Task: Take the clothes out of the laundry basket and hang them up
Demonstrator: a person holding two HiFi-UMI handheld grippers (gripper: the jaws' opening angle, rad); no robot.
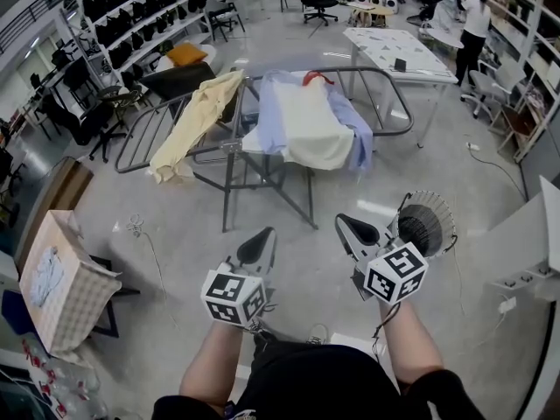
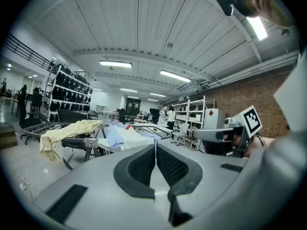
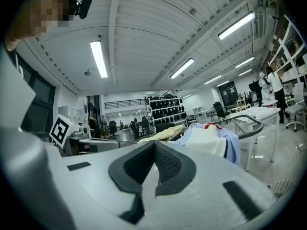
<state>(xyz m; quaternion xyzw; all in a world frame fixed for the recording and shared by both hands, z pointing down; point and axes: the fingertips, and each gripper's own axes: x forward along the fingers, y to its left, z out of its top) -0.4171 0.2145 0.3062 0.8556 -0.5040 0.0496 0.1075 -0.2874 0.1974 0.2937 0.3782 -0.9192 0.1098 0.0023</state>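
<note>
Laundry basket (image 1: 426, 223) just right of right hand-held gripper (image 1: 344, 222), farther from left hand-held gripper (image 1: 268, 234); both pressed together, empty; drying rack (image 1: 140, 138) ahead.

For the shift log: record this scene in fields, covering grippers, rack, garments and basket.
left gripper: fingers shut, empty
right gripper: fingers shut, empty
drying rack: unfolded, ahead of both grippers
yellow garment: draped over rack's left wing
blue shirt: spread on rack's middle, cream garment on top
laundry basket: on floor beside right gripper
</note>
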